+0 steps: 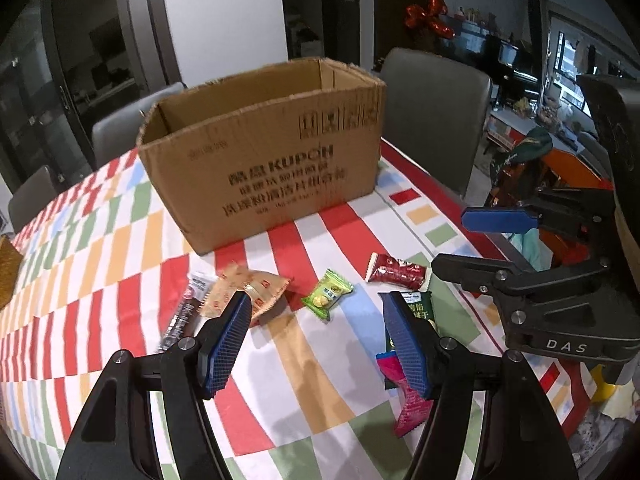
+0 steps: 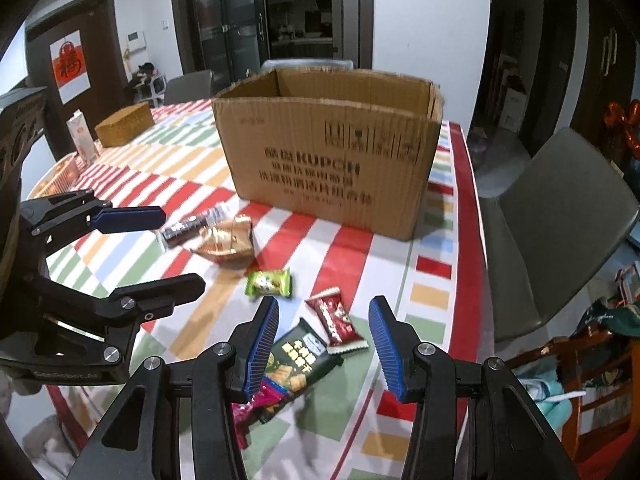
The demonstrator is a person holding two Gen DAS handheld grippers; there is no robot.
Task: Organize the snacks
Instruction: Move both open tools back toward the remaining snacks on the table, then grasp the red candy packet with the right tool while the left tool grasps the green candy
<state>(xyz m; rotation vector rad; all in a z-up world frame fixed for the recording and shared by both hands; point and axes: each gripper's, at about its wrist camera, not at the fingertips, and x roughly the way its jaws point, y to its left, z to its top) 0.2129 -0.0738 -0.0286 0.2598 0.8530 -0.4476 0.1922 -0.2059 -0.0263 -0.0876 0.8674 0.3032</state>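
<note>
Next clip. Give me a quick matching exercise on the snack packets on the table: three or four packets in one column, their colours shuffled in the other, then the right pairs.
Things:
1. small square packet nearest the table's middle
2. candy-style packet with crimped white ends
3. long biscuit packet with a cracker picture
4. crinkled packet beside the brown cardboard box on the left

Colours:
A. dark green
B. tan-orange
C. light green
D. dark red

Pairs: 1-C, 2-D, 3-A, 4-B

Indoor light, moderately bright, from overhead. Soft shadows on tablecloth (image 1: pixel 280 344) beside cardboard box (image 1: pixel 264 160). Slight motion blur on snack packets. Strong fisheye bending, dark vignette corners. Far room dim.
</note>
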